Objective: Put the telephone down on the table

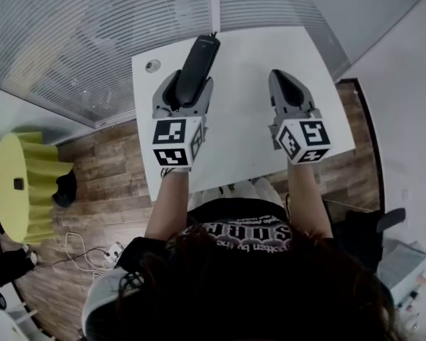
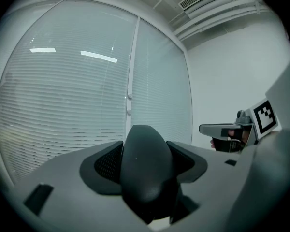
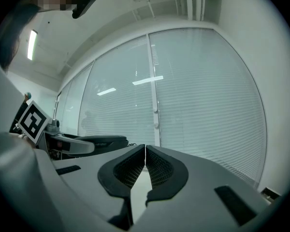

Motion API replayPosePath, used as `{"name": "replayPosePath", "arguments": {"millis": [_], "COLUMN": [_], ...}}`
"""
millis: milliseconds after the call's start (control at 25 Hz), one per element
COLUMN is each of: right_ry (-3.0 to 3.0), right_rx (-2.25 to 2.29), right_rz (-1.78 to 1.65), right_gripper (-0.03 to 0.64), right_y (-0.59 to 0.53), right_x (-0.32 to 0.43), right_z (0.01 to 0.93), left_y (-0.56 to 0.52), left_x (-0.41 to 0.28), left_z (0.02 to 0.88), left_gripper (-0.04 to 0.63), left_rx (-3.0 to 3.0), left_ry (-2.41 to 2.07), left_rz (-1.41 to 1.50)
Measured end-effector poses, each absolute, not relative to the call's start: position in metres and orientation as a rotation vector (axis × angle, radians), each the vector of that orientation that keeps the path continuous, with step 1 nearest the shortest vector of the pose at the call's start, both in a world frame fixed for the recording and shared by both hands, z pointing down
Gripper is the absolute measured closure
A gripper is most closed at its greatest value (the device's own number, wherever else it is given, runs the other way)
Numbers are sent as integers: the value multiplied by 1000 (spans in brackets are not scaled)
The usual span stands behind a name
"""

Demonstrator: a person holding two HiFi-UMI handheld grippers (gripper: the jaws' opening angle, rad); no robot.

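A black telephone handset (image 1: 197,68) lies lengthwise between the jaws of my left gripper (image 1: 183,91), which is shut on it over the left part of the white table (image 1: 248,126). In the left gripper view the handset's rounded end (image 2: 145,170) fills the gap between both pads. My right gripper (image 1: 287,84) hovers over the table's right part, shut with nothing in it; its pads (image 3: 157,170) meet in the right gripper view. From that view the handset (image 3: 104,140) shows at the left, held level. Whether the handset touches the table I cannot tell.
A small round grommet (image 1: 153,66) sits in the table's far left corner. Glass walls with blinds (image 1: 92,41) stand behind the table. A yellow round stool (image 1: 21,187) stands on the wood floor at the left. Cables lie on the floor near the person's left side.
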State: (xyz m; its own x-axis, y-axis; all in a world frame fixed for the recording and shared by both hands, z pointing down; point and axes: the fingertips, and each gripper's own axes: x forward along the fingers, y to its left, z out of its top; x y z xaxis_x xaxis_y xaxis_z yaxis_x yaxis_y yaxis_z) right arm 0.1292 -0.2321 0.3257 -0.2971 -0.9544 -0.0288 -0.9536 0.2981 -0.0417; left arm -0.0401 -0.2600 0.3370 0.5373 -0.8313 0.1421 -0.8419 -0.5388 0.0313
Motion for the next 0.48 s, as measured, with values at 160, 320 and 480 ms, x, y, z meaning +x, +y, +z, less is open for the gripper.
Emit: {"name": "replayPosePath", "arguments": {"millis": [160, 320, 480], "right_ry": [2542, 2585, 2618], "right_rx": [-1779, -1729, -1683], "right_rz": [-40, -51, -45], "right_gripper": [588, 588, 588], "right_y": [-254, -280, -303], "right_x": [137, 145, 154], "right_z": [328, 326, 325], "left_y": [-276, -293, -310], "left_x": [-31, -22, -12], "left_z": [341, 340, 340], "left_gripper": [318, 319, 319], "left_rx": [2624, 2586, 2562], "left_ry": [-1506, -1549, -1586], "left_rz": [171, 162, 149]}}
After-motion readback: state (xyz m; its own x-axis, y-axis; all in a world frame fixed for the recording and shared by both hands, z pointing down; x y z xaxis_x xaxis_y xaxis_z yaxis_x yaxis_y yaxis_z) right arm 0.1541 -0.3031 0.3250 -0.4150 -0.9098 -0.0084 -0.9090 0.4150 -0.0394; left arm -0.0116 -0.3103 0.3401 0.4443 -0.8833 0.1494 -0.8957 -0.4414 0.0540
